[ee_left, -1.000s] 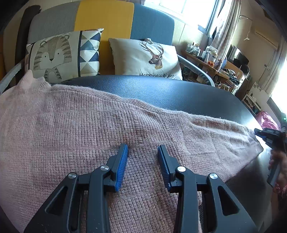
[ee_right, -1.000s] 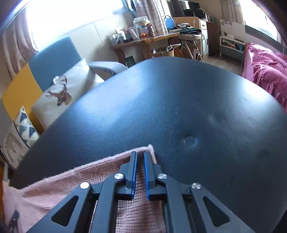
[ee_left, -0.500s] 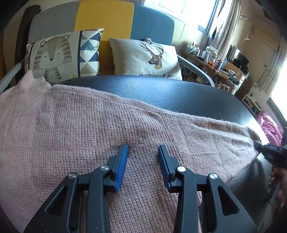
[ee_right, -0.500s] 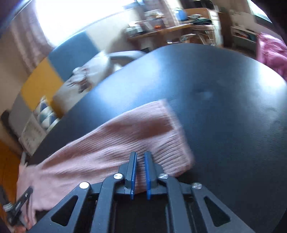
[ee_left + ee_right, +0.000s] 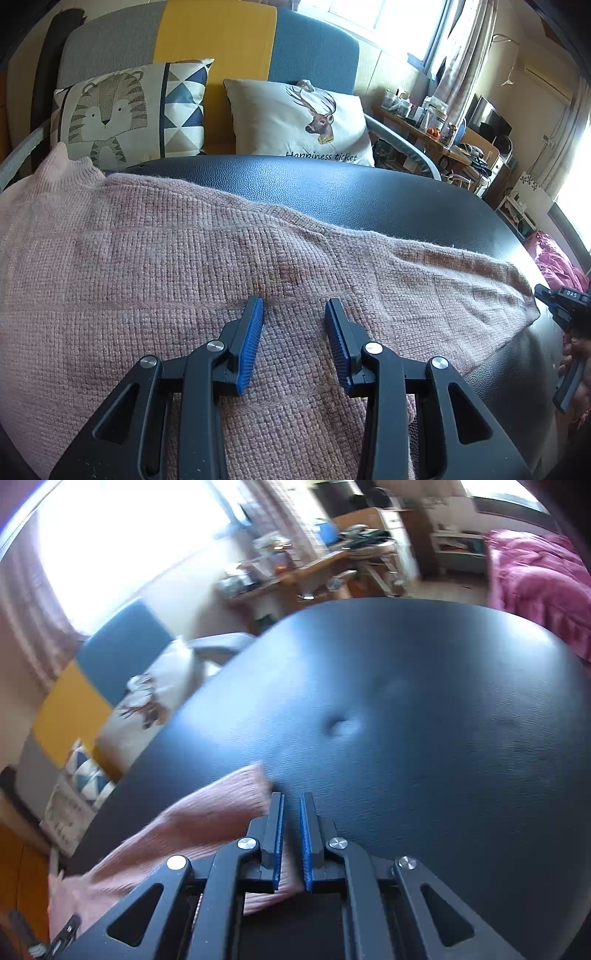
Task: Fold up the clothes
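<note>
Lying lengthwise across black table (image 5: 369, 192), pink sweater (image 5: 147, 266); left tool (image 5: 294, 308) parted, right tool (image 5: 291, 801) opening, sleeve between.

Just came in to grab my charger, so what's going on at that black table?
A person with a gripper in each hand is folding a pink knitted sweater spread on the black leather-topped table. The left gripper rests open on the sweater's body. The right gripper sits at the sleeve cuff, its narrow jaws opening, with a bit of the pink knit showing between them near their base.
</note>
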`<state>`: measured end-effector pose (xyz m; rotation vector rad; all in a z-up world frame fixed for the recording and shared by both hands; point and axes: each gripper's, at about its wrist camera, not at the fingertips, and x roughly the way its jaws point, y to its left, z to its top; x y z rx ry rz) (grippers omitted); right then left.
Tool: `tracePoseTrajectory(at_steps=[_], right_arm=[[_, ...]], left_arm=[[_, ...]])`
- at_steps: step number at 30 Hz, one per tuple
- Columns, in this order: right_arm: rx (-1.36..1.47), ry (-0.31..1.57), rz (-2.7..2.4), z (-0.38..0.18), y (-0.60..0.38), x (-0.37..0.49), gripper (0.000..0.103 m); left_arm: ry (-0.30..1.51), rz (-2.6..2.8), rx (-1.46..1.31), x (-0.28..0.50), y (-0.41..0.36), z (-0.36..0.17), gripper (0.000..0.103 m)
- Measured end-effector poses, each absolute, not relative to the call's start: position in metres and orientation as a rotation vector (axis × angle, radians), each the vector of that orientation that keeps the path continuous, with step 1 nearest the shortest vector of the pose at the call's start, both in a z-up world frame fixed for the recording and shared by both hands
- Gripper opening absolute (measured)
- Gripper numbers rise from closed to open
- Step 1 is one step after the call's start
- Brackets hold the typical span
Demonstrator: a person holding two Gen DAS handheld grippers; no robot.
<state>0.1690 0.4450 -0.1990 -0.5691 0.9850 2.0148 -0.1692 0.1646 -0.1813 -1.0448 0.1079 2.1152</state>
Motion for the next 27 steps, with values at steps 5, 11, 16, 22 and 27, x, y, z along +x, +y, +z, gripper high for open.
tracePoseTrajectory(at_steps=[5, 11, 16, 22, 27], right_arm=[[-0.641, 0.951, 2.115, -0.203, 0.432, 0.129, 0.008], [-0.597, 1.082, 2.012, -0.225, 0.463, 0.124, 0.002], [-0.574, 0.983, 1.924, -0.21, 0.456, 0.126, 0.008], [-0.656, 0.981, 2.309, -0.197, 0.388, 0.055, 0.011], [-0.874, 0.944, 2.402, -0.214, 0.346, 0.003, 0.011]], left_arm=[[0.1, 2.111, -1.046, -0.17, 0.164, -0.181, 0.038], [0.081, 2.113, -1.026, -0.171, 0.163, -0.182, 0.038], [0.077, 2.112, -1.023, -0.171, 0.163, -0.183, 0.038], [0.071, 2.109, -1.026, -0.171, 0.162, -0.183, 0.038], [0.049, 2.098, -1.031, -0.173, 0.16, -0.183, 0.038]])
